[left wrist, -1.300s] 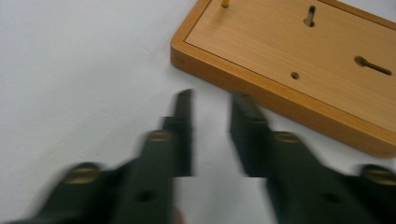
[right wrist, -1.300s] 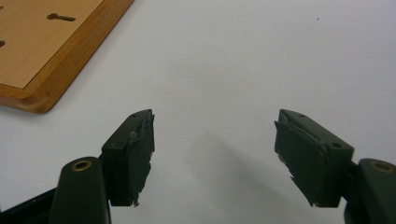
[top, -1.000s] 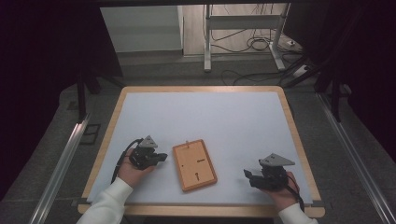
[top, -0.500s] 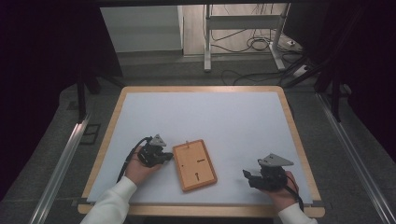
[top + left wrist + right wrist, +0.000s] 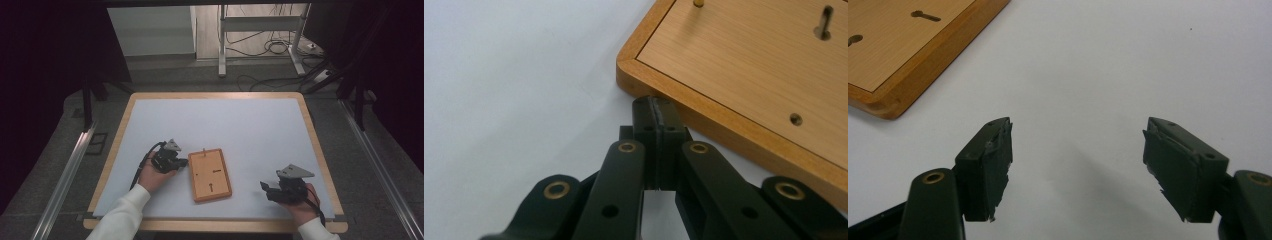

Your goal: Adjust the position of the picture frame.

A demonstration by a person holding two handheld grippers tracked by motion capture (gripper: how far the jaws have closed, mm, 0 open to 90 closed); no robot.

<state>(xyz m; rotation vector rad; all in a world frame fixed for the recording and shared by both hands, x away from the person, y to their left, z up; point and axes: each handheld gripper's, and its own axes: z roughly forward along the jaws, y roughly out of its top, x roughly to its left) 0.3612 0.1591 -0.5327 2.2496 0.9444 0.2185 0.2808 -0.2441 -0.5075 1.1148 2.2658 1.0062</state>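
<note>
Fingers (image 5: 659,117) of the left gripper (image 5: 181,162) are pressed flat together with nothing between them, tips at the near edge of the wooden board (image 5: 210,174), close to one corner; contact looks likely in the left gripper view but cannot be confirmed. Right gripper (image 5: 263,186) fingers (image 5: 985,150) stand wide apart over bare surface, gripping nothing, well clear of the board.

Change since a second ago: left hand (image 5: 155,175) has slid across the bench toward the board's left side. Right hand (image 5: 300,200) has not shifted, nor has the board.

Board: rectangular, light wood panel inside a darker orange-brown raised frame with rounded corners. Smooth grain. Two keyhole slots and a small round hole cut in the panel; a short brass-coloured peg (image 5: 698,3) stands near one end. It lies flat, slightly skewed, at the front middle of the bench, between the two hands.

Bench (image 5: 250,125): matte pale grey-white top, wooden rim. Grey floor around it, metal rails at both sides, a metal frame and loose cables behind. Room beyond is dark.
</note>
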